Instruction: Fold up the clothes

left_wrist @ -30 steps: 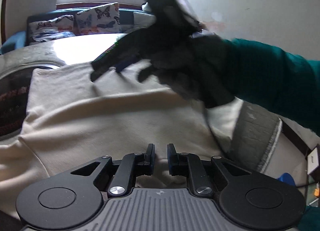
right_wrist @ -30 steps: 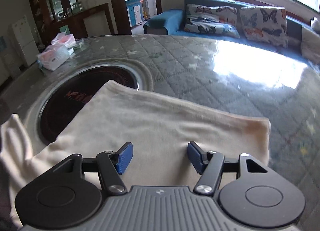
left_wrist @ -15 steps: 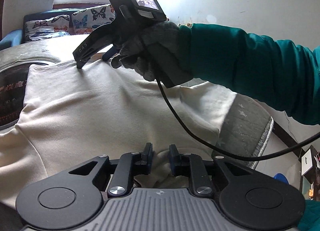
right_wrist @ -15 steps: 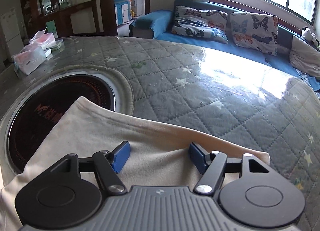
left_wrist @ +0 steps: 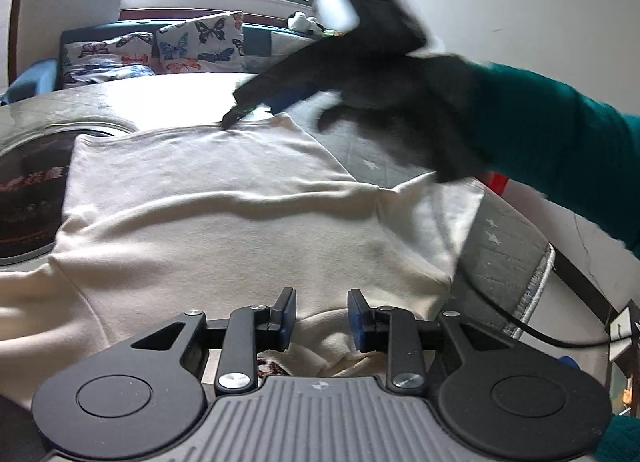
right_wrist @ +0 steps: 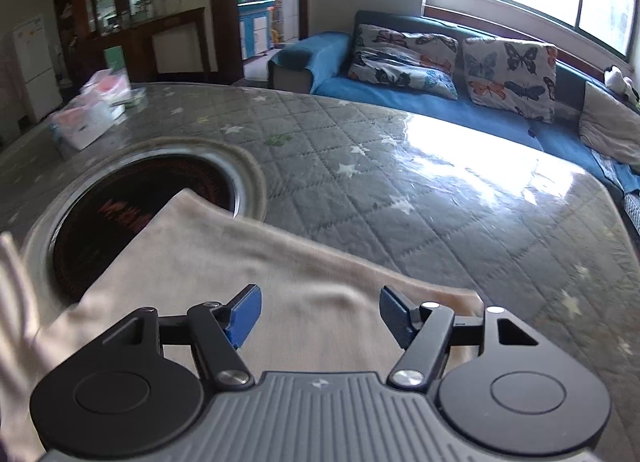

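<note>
A cream garment (left_wrist: 224,221) lies spread flat on the quilted grey table (right_wrist: 400,197), one corner over the round dark inset. My left gripper (left_wrist: 322,320) sits low at the near end. Its blue pads are apart, and a bunched fold of the cloth lies between and under them. My right gripper (right_wrist: 320,316) is open wide just above the far hem (right_wrist: 304,258), with nothing gripped. In the left wrist view the right gripper (left_wrist: 252,115) is motion-blurred in a dark-gloved hand (left_wrist: 400,101) with a teal sleeve, its tip touching the hem.
A round dark inset (right_wrist: 140,217) sits in the table under the garment's left corner. Tissue packs (right_wrist: 92,113) lie at the far left. A blue sofa with butterfly cushions (right_wrist: 440,57) stands behind. The table edge (left_wrist: 536,274) drops off at right, where a cable (left_wrist: 520,326) hangs.
My left gripper's fingers have spread wider around the bunched cloth. The right gripper shifted along the far hem, staying open, and its hand is now blurred with motion.
</note>
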The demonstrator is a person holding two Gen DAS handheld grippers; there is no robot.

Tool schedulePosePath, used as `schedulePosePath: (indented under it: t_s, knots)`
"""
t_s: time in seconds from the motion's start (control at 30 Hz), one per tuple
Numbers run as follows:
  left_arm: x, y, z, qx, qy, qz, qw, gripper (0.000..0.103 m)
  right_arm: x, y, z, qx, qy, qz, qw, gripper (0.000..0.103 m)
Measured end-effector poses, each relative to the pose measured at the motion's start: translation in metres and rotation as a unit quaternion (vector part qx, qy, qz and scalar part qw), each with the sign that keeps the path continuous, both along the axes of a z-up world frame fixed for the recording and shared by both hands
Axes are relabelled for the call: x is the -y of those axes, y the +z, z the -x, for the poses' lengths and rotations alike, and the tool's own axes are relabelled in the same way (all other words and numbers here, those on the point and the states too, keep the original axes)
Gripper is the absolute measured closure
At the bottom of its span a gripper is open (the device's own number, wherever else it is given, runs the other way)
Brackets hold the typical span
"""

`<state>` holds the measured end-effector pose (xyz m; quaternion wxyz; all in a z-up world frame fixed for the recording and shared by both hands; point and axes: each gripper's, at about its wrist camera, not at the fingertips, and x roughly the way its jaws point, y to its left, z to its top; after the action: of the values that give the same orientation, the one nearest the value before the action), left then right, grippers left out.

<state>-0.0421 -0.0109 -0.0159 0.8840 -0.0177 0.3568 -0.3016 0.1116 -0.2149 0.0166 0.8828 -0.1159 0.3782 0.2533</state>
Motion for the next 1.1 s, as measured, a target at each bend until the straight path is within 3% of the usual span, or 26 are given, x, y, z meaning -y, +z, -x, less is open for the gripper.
schedulePosePath:
  t_s: [0.33, 0.47, 0.63, 0.93, 1.07, 1.1]
  knots:
    - [-0.006, 0.006, 0.014, 0.012, 0.02, -0.02, 0.9995, 0.071, 0.044, 0.005, 0.107, -0.015, 0.045, 0.005, 0.999, 0.036]
    - [-0.025, 0.017, 0.023, 0.022, 0.032, -0.019, 0.9991, 0.071, 0.05, 0.008, 0.142, -0.025, 0.065, -0.016, 0.997, 0.037]
    - [-0.033, 0.024, 0.038, 0.035, 0.012, -0.037, 0.9986, 0.071, 0.044, 0.01, 0.172, -0.043, 0.105, -0.031, 0.993, 0.037]
    - [-0.015, 0.009, 0.041, 0.05, -0.023, -0.078, 0.9955, 0.071, 0.012, -0.007, 0.199, -0.055, 0.161, -0.006, 0.985, 0.054]
    - [-0.006, 0.003, 0.042, 0.066, -0.035, -0.104, 0.9918, 0.074, 0.015, -0.009, 0.201, -0.061, 0.155, -0.006, 0.986, 0.072]
    - [-0.005, 0.001, 0.041, 0.067, -0.034, -0.109, 0.9911, 0.082, 0.017, -0.009, 0.201, -0.061, 0.153, -0.007, 0.986, 0.078]
